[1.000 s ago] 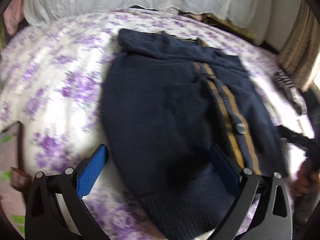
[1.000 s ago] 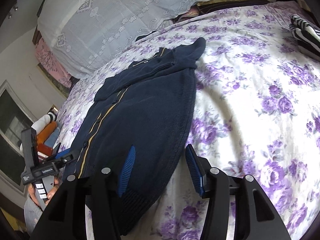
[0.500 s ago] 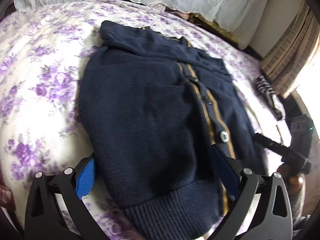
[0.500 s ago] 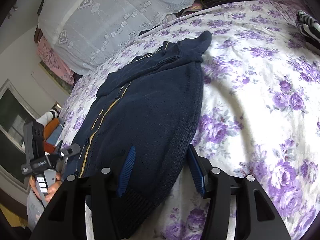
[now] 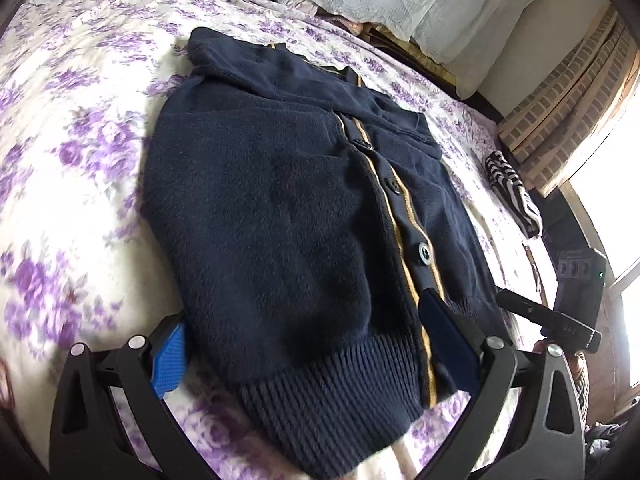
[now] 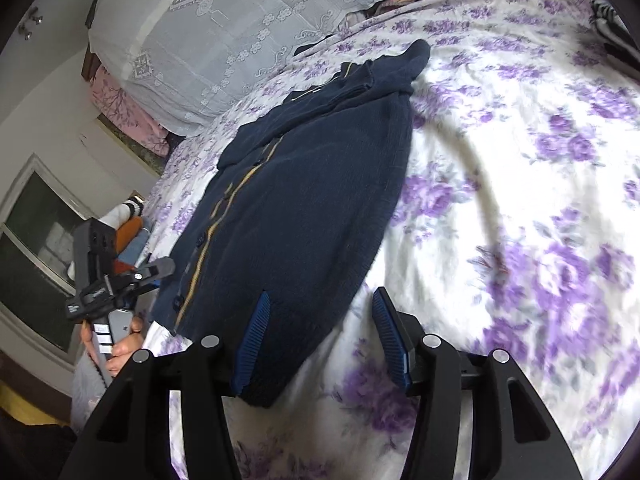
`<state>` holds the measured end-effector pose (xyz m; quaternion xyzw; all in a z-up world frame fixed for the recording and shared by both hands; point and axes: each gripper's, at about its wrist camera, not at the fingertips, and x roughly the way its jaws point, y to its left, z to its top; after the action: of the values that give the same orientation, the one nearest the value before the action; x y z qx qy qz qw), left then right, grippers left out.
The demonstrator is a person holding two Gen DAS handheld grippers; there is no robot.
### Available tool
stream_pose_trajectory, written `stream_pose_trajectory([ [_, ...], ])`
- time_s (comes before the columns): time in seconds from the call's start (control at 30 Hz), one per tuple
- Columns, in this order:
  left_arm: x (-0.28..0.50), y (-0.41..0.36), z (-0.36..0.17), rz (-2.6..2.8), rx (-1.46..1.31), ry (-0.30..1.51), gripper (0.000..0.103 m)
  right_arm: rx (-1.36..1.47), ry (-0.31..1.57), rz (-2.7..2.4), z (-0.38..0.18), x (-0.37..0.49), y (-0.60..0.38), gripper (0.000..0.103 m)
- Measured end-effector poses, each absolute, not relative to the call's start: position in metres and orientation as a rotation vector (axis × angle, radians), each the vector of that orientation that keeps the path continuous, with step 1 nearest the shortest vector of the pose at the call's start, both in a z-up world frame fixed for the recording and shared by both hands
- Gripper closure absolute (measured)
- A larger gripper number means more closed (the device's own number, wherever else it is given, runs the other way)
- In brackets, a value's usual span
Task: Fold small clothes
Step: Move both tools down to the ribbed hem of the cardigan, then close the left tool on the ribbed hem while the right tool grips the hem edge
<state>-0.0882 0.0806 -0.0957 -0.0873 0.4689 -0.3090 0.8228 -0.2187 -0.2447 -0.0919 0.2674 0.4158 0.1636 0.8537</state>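
A navy cardigan [image 5: 280, 216] with a yellow-trimmed button band is shown spread flat on a bed [image 5: 72, 160] covered by a purple-flowered sheet, its ribbed hem turned toward both cameras. The left gripper [image 5: 312, 344] is seen with jaws spread wide across the hem, and the right gripper [image 6: 320, 332] with jaws parted astride the hem's corner, neither closed on cloth. A striped garment [image 5: 512, 192] is seen near the bed's edge; no legible writing can be made out.

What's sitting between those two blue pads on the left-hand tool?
The ribbed hem of the navy cardigan fills the left gripper's open gap, seen in the left wrist view.
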Motion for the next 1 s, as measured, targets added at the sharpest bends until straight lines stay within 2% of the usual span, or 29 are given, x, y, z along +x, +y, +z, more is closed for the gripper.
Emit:
stream_pose_trajectory([
  [0.07, -0.087, 0.077, -0.095, -0.659, -0.178, 0.995, 0.006, 0.59, 0.867, 0.375, -0.093, -0.213, -0.242, 0.047],
  [0.13, -0.09, 0.076, -0.094, -0.656, -0.167, 0.984, 0.009, 0.611, 0.862, 0.429, -0.093, -0.214, -0.239, 0.055],
  [0.17, -0.091, 0.077, -0.094, -0.655, -0.167, 0.98, 0.018, 0.627, 0.869, 0.463, -0.095, -0.216, -0.239, 0.065],
  [0.2, -0.093, 0.08, -0.093, -0.655, -0.175, 0.976, 0.03, 0.629, 0.873, 0.469, -0.096, -0.217, -0.239, 0.07],
  [0.3, -0.092, 0.091, -0.096, -0.652, -0.226, 0.982, 0.041, 0.647, 0.882, 0.472, -0.098, -0.216, -0.241, 0.075],
  [0.47, -0.082, 0.101, -0.101, -0.668, -0.317, 1.0, 0.043, 0.622, 0.898, 0.443, -0.1, -0.212, -0.236, 0.08],
  [0.53, -0.083, 0.101, -0.1, -0.662, -0.312, 0.997, 0.047, 0.604, 0.888, 0.424, -0.098, -0.213, -0.234, 0.085],
  [0.6, -0.087, 0.103, -0.099, -0.647, -0.305, 0.994, 0.063, 0.596, 0.879, 0.419, -0.097, -0.215, -0.234, 0.088],
  [0.7, -0.09, 0.107, -0.1, -0.664, -0.325, 0.992, 0.08, 0.587, 0.869, 0.415, -0.096, -0.215, -0.233, 0.089],
  [0.8, -0.097, 0.109, -0.098, -0.686, -0.327, 0.975, 0.082, 0.603, 0.853, 0.43, -0.095, -0.217, -0.237, 0.09],
  [0.87, -0.095, 0.107, -0.102, -0.657, -0.311, 0.995, 0.076, 0.621, 0.871, 0.429, -0.098, -0.215, -0.239, 0.09],
  [1.0, -0.086, 0.106, -0.105, -0.667, -0.347, 1.023, 0.075, 0.621, 0.883, 0.429, -0.099, -0.214, -0.239, 0.089],
])
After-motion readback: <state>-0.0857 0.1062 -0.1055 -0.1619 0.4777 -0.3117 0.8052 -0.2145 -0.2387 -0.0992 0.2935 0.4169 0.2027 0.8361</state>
